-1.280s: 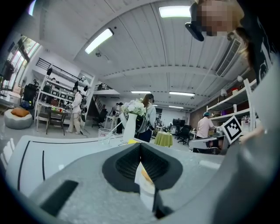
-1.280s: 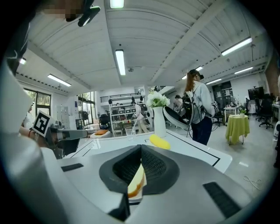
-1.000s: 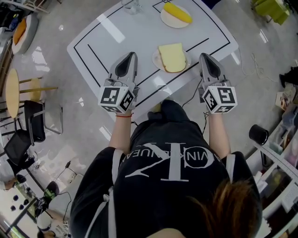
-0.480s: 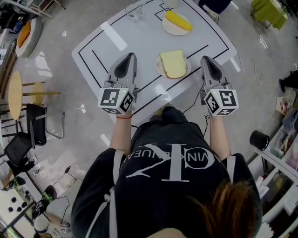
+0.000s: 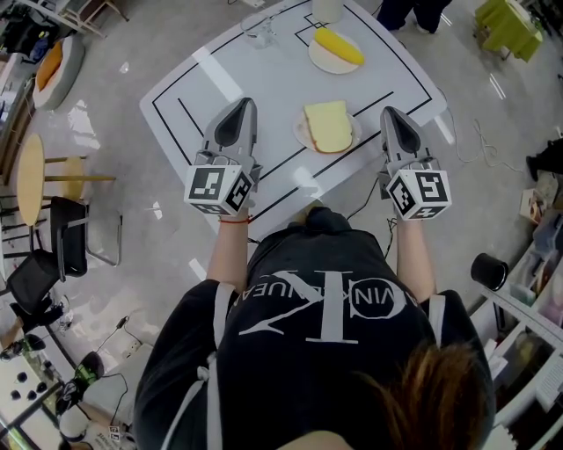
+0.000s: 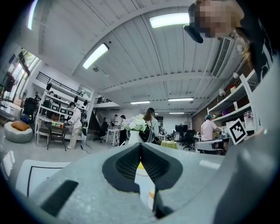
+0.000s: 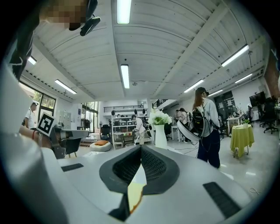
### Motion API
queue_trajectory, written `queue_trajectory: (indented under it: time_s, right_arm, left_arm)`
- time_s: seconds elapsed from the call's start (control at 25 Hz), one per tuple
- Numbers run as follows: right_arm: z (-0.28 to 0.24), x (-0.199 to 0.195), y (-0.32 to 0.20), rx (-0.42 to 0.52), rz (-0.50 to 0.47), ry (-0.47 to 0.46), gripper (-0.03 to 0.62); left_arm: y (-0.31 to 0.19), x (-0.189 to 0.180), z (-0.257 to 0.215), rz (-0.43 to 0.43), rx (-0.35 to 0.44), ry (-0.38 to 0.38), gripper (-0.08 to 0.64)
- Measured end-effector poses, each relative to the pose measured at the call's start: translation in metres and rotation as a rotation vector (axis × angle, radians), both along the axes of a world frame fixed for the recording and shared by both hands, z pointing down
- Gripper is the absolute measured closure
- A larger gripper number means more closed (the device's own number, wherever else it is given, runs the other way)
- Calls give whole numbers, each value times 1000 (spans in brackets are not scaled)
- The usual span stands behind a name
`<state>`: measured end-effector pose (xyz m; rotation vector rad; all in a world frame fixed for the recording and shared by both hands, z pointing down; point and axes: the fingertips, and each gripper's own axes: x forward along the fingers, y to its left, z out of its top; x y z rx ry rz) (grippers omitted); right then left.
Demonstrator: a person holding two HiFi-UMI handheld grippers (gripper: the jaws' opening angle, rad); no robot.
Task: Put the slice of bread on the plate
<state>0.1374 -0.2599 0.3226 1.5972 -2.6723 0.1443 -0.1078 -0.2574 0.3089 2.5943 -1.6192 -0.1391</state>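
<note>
A slice of bread lies on a small white plate near the front edge of the white table. My left gripper hovers left of the plate, shut and empty. My right gripper hovers at the plate's right, also shut with nothing in it. In the left gripper view the left gripper's jaws meet at the tip. The right gripper view shows the right gripper pointing level, with the bread glimpsed below the closed jaws.
At the table's far side stand a second plate with a yellow food, a glass and a white vase. A black chair and round wooden table stand left. Shelving is at right.
Both grippers have risen a little and the table looks slightly farther away. The bread has stayed on its plate and both pairs of jaws have stayed shut.
</note>
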Motion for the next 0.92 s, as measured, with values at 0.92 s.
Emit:
queue_trajectory:
  time_s: [0.92]
  right_arm:
    - [-2,4,-2,2,-14,-14,591]
  left_arm:
    - [-1,-3,-10,-32,20,-11,549]
